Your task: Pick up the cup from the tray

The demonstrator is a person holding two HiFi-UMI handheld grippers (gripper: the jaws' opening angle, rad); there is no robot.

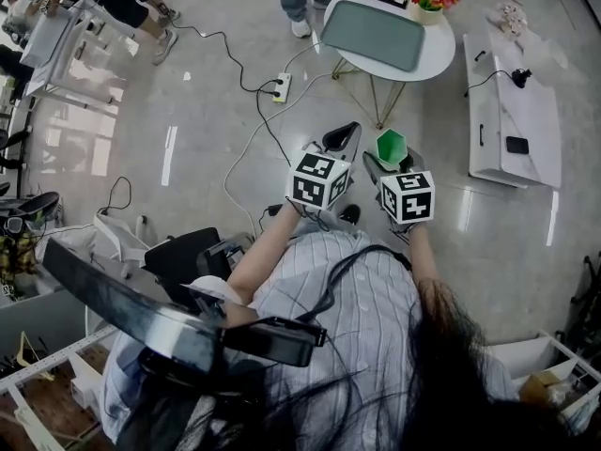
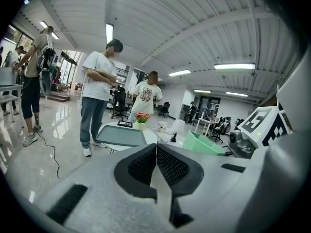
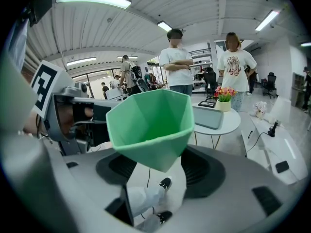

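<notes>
Cup (image 3: 150,123), green and faceted, sits clamped between the right gripper's (image 3: 163,171) jaws, held in the air well apart from the tray (image 1: 373,34) on the round surface (image 1: 439,53). The left gripper's (image 2: 156,165) jaws are pressed together, empty.

Both arms reach forward, close side by side. The left gripper (image 1: 339,139) has its jaws pressed together with nothing between. The right gripper (image 1: 392,161) clamps the green cup (image 3: 150,125) near its base.

The pale green, faceted cup (image 3: 150,125) stands mouth up, clamped at its narrow base between the jaws of the right gripper (image 3: 160,171), well apart from the tray (image 1: 373,34). This grey-green rectangular tray lies flat on the round white table (image 1: 441,50).
</notes>
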